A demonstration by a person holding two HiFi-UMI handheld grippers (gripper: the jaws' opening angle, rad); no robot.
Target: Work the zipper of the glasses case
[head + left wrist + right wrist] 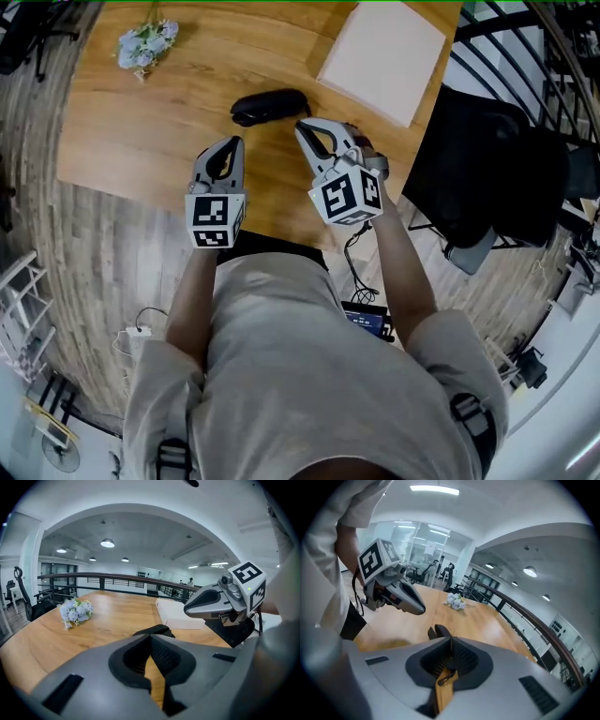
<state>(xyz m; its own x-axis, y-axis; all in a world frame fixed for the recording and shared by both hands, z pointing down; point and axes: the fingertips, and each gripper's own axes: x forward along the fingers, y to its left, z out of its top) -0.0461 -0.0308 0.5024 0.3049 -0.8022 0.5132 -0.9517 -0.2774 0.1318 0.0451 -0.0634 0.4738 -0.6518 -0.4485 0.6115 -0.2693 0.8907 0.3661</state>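
Wooden table (141, 122), glasses case (270, 106) just ahead of left gripper (231, 142) and right gripper (304, 127)

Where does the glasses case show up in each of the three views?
Head view: case at upper centre.
Left gripper view: case at centre, just above the jaws.
Right gripper view: case slightly left of centre, just above the jaws.
Shared landmark: flowers, seen in all three views.
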